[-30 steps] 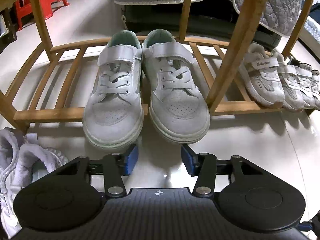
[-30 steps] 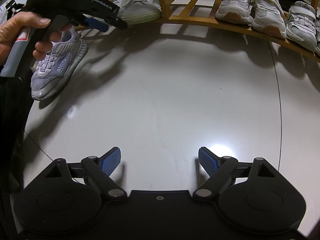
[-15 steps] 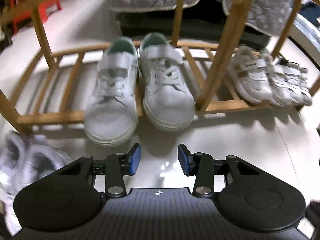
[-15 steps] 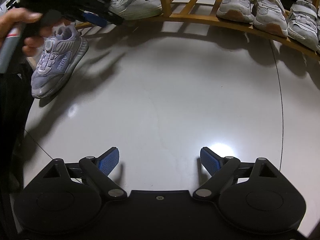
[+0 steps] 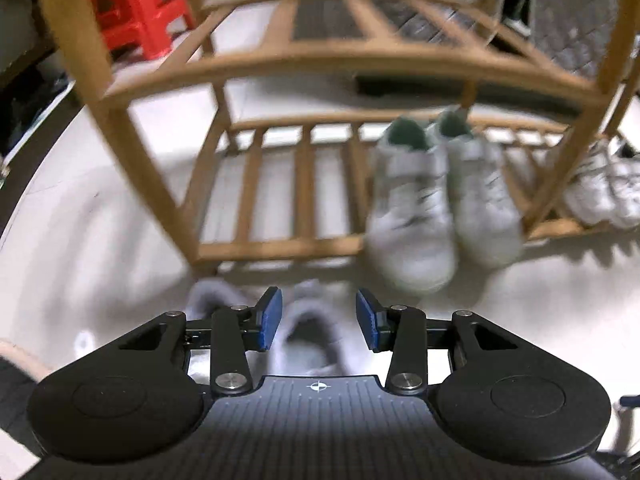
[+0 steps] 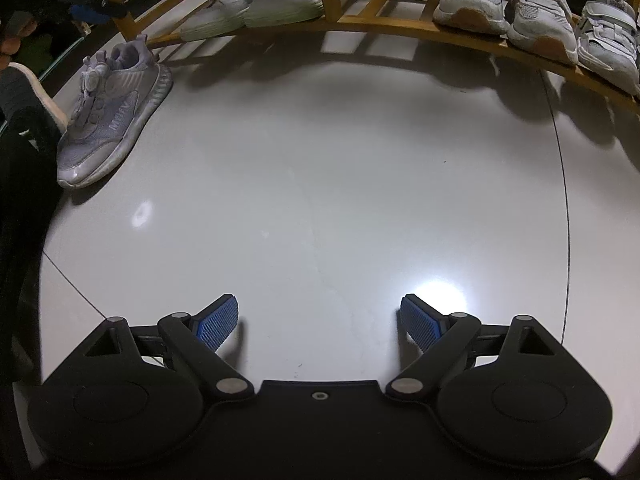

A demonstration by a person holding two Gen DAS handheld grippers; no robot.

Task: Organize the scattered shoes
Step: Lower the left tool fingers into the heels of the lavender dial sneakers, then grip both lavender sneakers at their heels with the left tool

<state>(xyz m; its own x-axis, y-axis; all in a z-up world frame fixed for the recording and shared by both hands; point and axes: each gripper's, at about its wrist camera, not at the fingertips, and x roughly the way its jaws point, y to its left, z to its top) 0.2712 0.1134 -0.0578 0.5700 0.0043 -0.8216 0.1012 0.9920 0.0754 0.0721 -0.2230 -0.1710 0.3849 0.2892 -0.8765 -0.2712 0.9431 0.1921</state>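
Left gripper (image 5: 316, 320), fingers apart, empty, hovers over a grey shoe (image 6: 110, 114) beside the rack (image 5: 280, 246) corner. Right gripper (image 6: 318, 322), fingers wide apart, faces bare floor (image 6: 320, 168).

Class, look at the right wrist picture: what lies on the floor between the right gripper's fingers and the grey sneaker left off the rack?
Nothing: only bare glossy floor separates the right gripper from the grey sneaker, as the right wrist view shows.

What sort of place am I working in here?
Probably a home entryway or storage corner: a low wooden shoe rack lined with pale sneakers, one lilac sneaker loose on the glossy tiled floor, and a red plastic stool behind.
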